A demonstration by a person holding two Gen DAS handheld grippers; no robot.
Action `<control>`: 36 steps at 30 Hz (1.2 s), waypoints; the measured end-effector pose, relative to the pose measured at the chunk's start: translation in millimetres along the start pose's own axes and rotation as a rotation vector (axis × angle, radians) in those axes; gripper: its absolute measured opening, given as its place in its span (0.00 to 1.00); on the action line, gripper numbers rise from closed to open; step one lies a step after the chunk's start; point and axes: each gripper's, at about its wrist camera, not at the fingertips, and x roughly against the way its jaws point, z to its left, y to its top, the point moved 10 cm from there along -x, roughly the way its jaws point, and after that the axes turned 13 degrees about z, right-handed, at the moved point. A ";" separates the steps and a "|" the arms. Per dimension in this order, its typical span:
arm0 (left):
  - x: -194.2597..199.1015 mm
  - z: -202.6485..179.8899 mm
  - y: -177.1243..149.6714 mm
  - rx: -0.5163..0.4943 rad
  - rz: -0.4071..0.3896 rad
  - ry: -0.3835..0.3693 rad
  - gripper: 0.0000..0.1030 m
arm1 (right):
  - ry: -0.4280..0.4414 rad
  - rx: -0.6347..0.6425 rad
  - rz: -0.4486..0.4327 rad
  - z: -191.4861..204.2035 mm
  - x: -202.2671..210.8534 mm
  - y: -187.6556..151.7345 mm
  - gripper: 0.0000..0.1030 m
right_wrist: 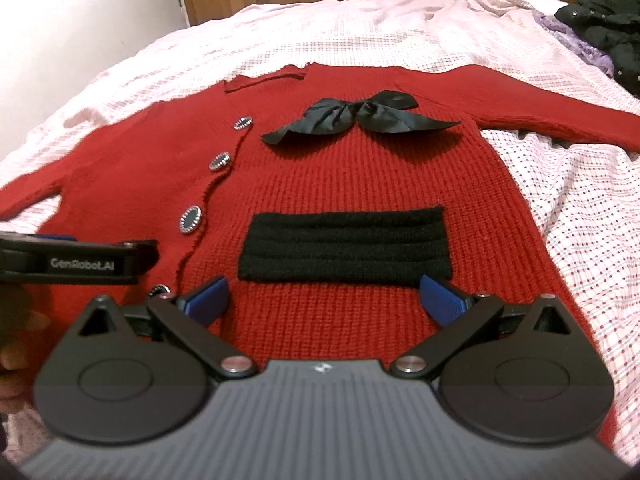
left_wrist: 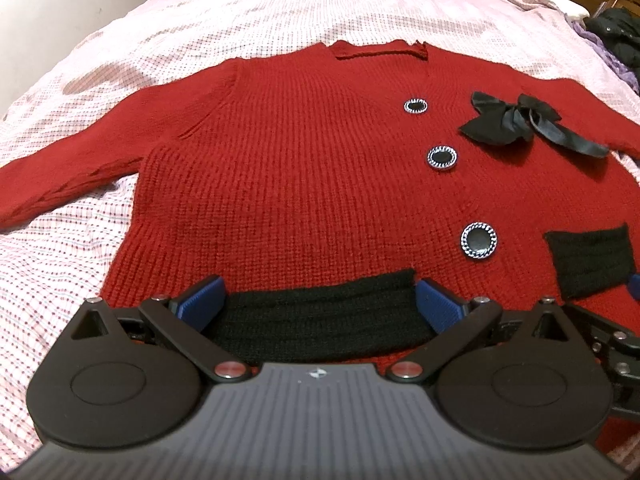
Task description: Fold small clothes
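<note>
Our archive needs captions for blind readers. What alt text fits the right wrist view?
A red knit cardigan lies flat and unfolded on a pale dotted bedspread, with a black bow at the chest, a black pocket and round black buttons. The open right gripper hovers near its hem; the left gripper shows at the left edge.

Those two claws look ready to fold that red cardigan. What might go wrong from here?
The black ribbon bow sits loose on the red cardigan; a fold over it may crush it or leave a lump.

The round buttons run down the front, so a blue finger sliding across could catch on one.

Both the left gripper and the right gripper are open near the hem, close together, so they may bump.
</note>
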 end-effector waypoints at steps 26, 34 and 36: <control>14.8 -27.9 36.0 0.023 -0.002 -0.052 1.00 | 0.014 -0.480 -0.178 -220.9 18.4 97.6 1.00; -11.4 -21.0 27.7 0.074 0.066 -0.037 1.00 | -0.054 -0.581 -0.194 -283.3 -5.3 111.4 1.00; -15.9 -19.8 27.0 0.080 0.078 -0.023 1.00 | -0.077 -0.591 -0.194 -295.4 -12.3 113.6 1.00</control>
